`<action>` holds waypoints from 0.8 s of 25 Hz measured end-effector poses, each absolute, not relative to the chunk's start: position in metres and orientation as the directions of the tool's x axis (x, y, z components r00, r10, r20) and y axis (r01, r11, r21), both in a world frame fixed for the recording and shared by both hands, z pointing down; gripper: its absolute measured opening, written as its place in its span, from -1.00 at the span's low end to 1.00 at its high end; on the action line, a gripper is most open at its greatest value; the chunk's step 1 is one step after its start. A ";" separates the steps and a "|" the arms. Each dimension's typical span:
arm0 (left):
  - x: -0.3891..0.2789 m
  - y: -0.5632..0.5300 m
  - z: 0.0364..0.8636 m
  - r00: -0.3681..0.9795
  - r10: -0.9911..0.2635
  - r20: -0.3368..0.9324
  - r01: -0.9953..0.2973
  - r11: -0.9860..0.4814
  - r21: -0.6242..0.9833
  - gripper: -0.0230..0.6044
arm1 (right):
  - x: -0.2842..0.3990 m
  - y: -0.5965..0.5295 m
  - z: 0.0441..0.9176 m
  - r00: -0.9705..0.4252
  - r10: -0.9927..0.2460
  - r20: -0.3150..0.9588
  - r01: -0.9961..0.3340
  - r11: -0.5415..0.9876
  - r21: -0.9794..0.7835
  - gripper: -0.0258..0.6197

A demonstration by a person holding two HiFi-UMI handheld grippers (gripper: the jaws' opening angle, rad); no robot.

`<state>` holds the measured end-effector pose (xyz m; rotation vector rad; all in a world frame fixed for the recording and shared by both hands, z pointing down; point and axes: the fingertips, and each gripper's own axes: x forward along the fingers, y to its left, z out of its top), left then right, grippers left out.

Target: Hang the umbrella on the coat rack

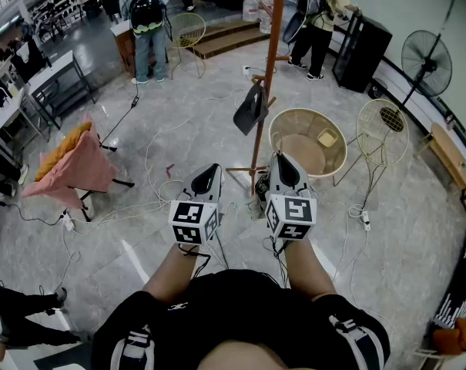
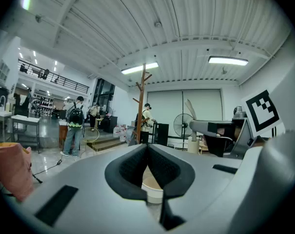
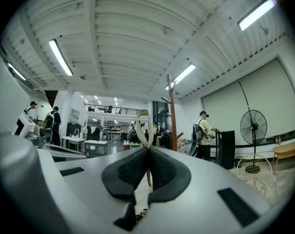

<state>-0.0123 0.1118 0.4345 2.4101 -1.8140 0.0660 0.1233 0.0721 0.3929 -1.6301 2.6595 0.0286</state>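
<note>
Extends the left forearm and the right forearm forward from dark sleeves, bare and side by side. Holds the left gripper near the right gripper without touching it, both noses pointing away from the body, the left's marker cube and the right's marker cube sitting nearest the wrists. Presses the left jaws together along their dark pads, with nothing pinched between them. Closes the right jaws the same way, but clamped on a thin pale loop standing up from the seam of the pads. Hides both hands beneath the gripper bodies in the head view.
</note>
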 end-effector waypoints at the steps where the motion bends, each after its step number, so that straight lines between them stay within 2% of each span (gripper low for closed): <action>1: -0.015 0.112 0.434 0.281 -0.954 0.108 -0.959 -0.275 0.073 -0.87 | 0.120 0.073 0.393 -0.453 -0.891 -0.026 -0.891 0.453 0.006 -0.87; 20: -0.073 0.079 0.447 0.349 -0.931 0.110 -0.936 -0.341 0.084 -0.87 | 0.069 0.043 0.386 -0.384 -0.922 -0.044 -0.923 0.383 0.037 -0.87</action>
